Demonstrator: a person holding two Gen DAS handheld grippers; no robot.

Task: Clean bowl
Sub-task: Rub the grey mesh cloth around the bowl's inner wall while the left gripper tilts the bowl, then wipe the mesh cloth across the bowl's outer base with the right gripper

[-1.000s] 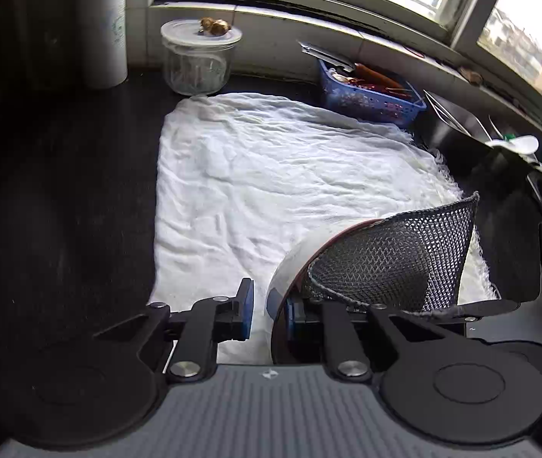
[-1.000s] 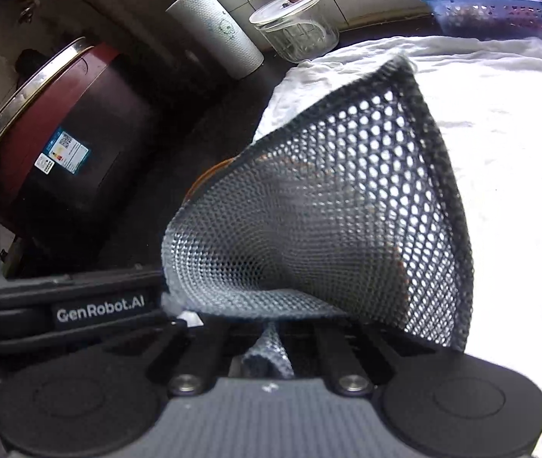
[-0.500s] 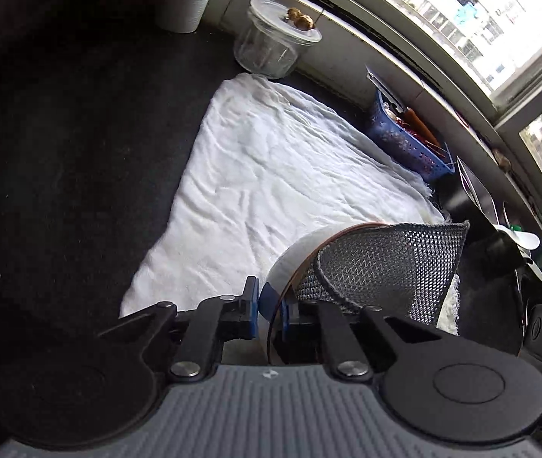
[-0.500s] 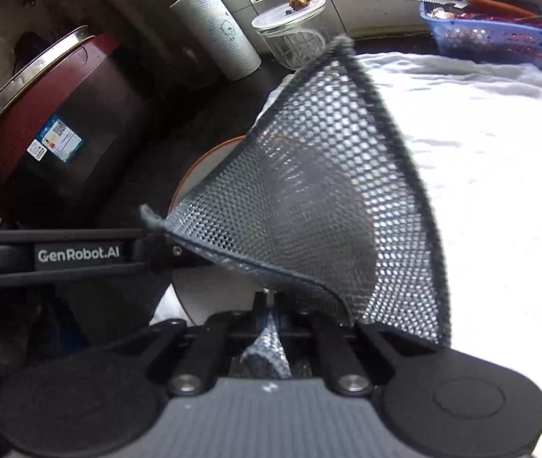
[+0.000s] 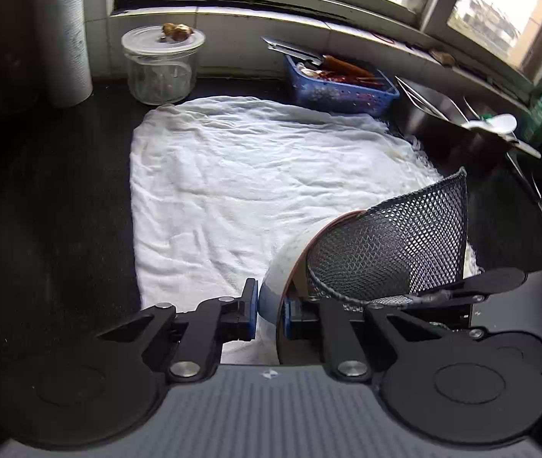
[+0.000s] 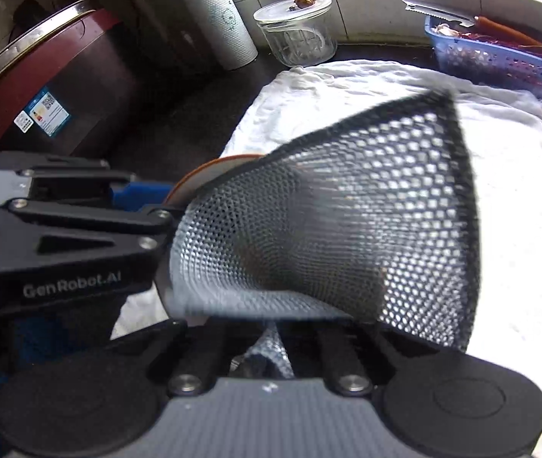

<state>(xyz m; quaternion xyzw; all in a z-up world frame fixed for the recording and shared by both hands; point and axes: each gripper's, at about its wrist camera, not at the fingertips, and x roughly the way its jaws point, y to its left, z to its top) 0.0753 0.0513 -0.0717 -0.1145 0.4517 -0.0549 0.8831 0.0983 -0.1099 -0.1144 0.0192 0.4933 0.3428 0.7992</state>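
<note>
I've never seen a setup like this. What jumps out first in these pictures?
A dark mesh cloth fans out right in front, pinched in the right gripper and pressed into a bowl. The left gripper clamps that bowl's rim. Beneath them a white towel covers the dark counter, a glass jar at its far edge.

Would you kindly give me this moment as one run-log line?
phase: scrubbing | left gripper: jaws clamp bowl rim | right gripper: jaws pinch mesh cloth inside bowl | below: white towel
</note>
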